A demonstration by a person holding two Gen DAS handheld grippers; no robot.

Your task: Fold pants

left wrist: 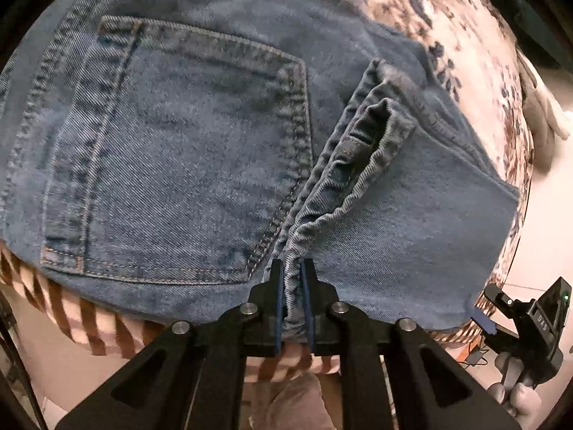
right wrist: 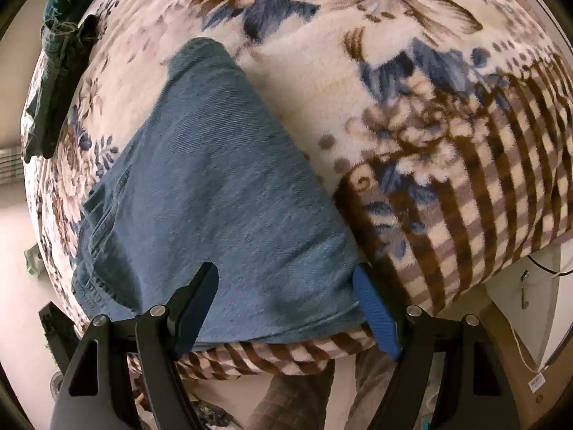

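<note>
Blue denim jeans [left wrist: 186, 150] lie on a floral blanket, back pocket up, with the leg hems [left wrist: 361, 150] laid across them. My left gripper [left wrist: 294, 268] is shut on the bunched hem edge at the near side. In the right wrist view the folded jeans [right wrist: 222, 186] fill the middle. My right gripper [right wrist: 290, 272] is open, its fingers straddling the near edge of the denim without pinching it. The right gripper also shows at the lower right of the left wrist view [left wrist: 483, 308].
The floral and checked blanket [right wrist: 429, 143] covers the table, its edge close to me. A dark garment [right wrist: 53, 82] lies at the far left of the blanket. The floor and my legs [right wrist: 304, 394] show below.
</note>
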